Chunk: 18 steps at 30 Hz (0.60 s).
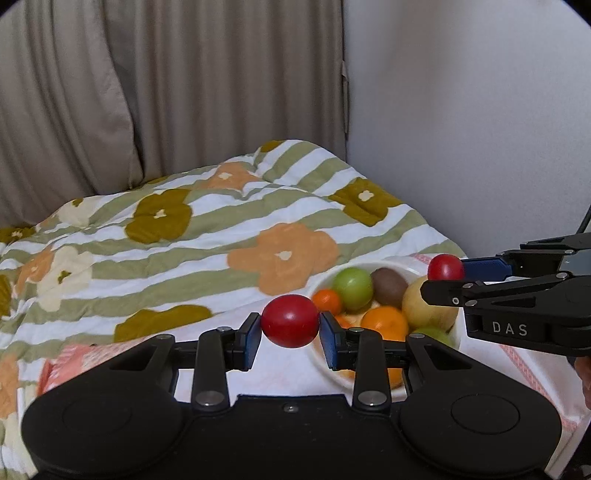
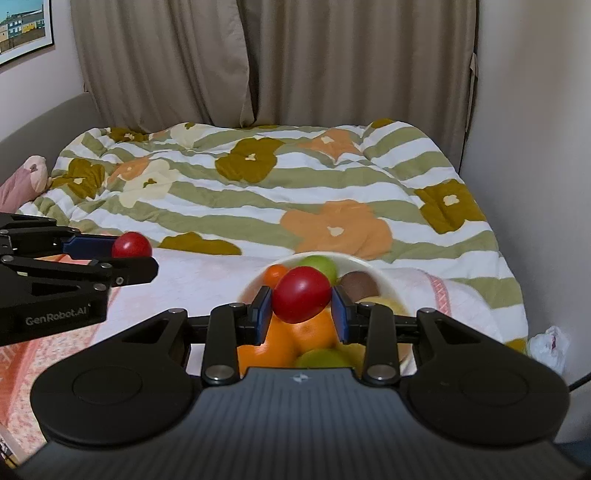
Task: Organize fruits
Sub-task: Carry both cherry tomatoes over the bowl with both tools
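Holding one red fruit point(image 1: 290, 320) in the clenched left gripper point(image 1: 290, 328), we grip another red fruit point(image 2: 301, 294) with the right gripper point(image 2: 301, 308). Both look light, smooth and slippery, so we pinch across their widest middle, with the bowl point(image 2: 373, 271) at 12 o'clock.

A bed fills most of both views, covered by a quilt point(image 2: 295, 192) striped in green and white and printed with large orange, olive and cream flowers. Over its near part lies a white towel point(image 2: 207, 280) with a pink patterned border. Beige curtains point(image 2: 258, 62) hang behind the bed, beside a plain pale wall point(image 1: 461, 110). At the far left edge sits a pink soft cushion point(image 2: 26, 181) (its exact form is hard to tell), and above it a framed picture point(image 2: 22, 29) of colourful houses. A crumpled white bag point(image 2: 548, 345) lies low at the right.
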Each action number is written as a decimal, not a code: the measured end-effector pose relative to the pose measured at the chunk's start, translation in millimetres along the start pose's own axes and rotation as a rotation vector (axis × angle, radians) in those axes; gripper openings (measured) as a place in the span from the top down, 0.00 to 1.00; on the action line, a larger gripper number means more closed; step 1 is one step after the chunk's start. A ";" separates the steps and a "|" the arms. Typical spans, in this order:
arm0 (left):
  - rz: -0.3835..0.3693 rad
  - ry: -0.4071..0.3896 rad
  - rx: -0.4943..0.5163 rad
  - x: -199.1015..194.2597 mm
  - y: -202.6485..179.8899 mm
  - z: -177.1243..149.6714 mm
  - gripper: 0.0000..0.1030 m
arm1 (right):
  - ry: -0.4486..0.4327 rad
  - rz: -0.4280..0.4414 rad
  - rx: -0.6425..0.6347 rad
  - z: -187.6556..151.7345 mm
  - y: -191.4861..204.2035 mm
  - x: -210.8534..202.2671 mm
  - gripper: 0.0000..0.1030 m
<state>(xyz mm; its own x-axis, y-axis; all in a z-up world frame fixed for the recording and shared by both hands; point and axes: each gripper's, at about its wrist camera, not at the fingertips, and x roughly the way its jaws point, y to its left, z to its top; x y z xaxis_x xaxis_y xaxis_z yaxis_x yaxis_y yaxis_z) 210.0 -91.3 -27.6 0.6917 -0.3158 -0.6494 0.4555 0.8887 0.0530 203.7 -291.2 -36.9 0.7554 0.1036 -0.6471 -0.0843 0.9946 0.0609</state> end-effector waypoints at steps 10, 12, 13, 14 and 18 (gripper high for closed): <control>-0.012 0.064 0.011 74.6 -40.5 19.5 0.63 | 0.020 0.031 -0.011 7.9 -63.2 41.3 0.53; -0.006 0.080 0.011 87.7 -46.3 19.8 0.63 | 0.023 0.040 -0.014 9.2 -72.6 47.6 0.53; -0.002 0.091 0.011 94.8 -49.1 19.7 0.63 | 0.025 0.044 -0.015 9.1 -76.0 51.3 0.53; 0.003 0.099 0.010 100.9 -51.1 19.3 0.63 | 0.027 0.048 -0.016 8.6 -79.0 54.6 0.53; 0.028 0.126 0.008 119.7 -57.1 17.4 0.63 | 0.036 0.062 -0.018 6.2 -90.1 67.0 0.53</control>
<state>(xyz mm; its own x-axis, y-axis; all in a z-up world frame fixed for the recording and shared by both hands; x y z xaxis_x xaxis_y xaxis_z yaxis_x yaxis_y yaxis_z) 276.5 -185.6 -95.1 0.6288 -0.2459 -0.7376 0.4414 0.8939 0.0782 266.0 -373.8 -81.0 0.7246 0.1644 -0.6693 -0.1424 0.9859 0.0879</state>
